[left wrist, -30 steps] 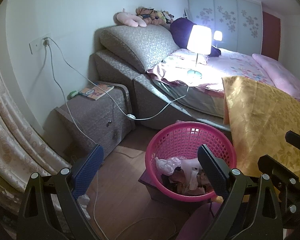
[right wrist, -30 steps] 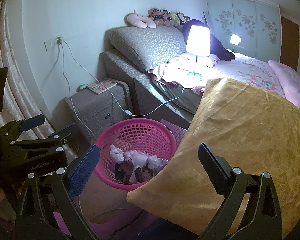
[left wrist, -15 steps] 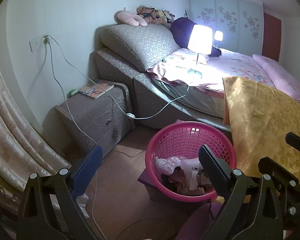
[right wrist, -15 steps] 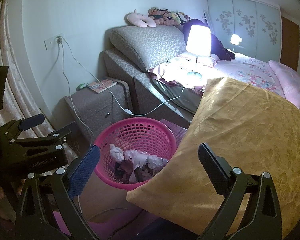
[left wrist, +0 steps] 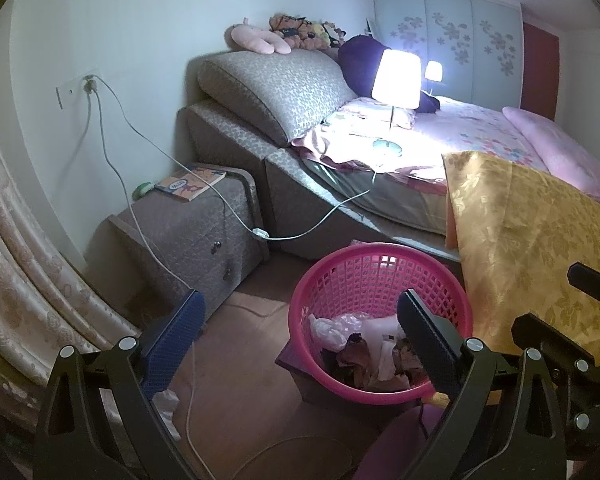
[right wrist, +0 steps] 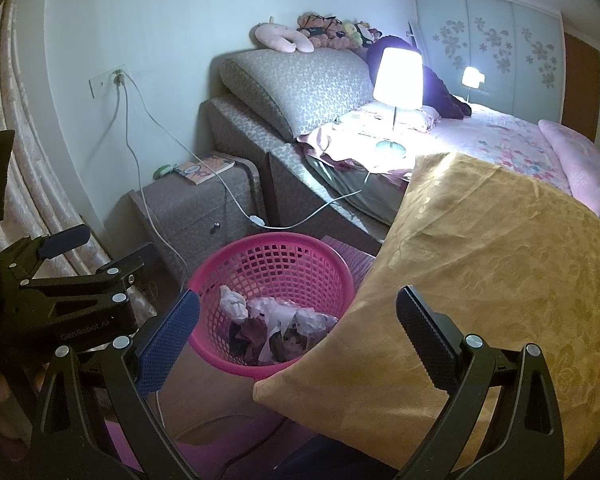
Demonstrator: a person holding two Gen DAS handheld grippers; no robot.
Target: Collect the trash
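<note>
Holding position: both grippers hung above a bedroom floor, pointed toward the bed.
Left gripper [left wrist: 300,332]: jaws spread wide with nothing between them; its blue pad [left wrist: 176,332] sat over the floor, the other finger over the basket's right side.
Right gripper [right wrist: 298,330]: jaws likewise spread wide and empty, one finger before the basket, the other over the gold cushion.
Pink basket [left wrist: 342,268]: a mesh plastic bin standing on the wooden floor just beside the bed base.
Trash [left wrist: 364,344]: crumpled paper and thin plastic lay piled in the basket's bottom; one more pale crumpled scrap [left wrist: 166,400] lay on the floor by the left gripper's blue finger.
Gold cushion [right wrist: 488,264]: leaned off the bed edge, its lower corner touching or overlapping the basket's rim.
Nightstand [left wrist: 196,232]: upholstered, left of the bed, with a book [left wrist: 190,184] on top.
Lamp [left wrist: 396,80]: lit, standing on the mattress.
White cable [left wrist: 140,136]: ran from a wall socket down across the nightstand to the bed.
Curtain [left wrist: 16,272]: hung at far left.
</note>
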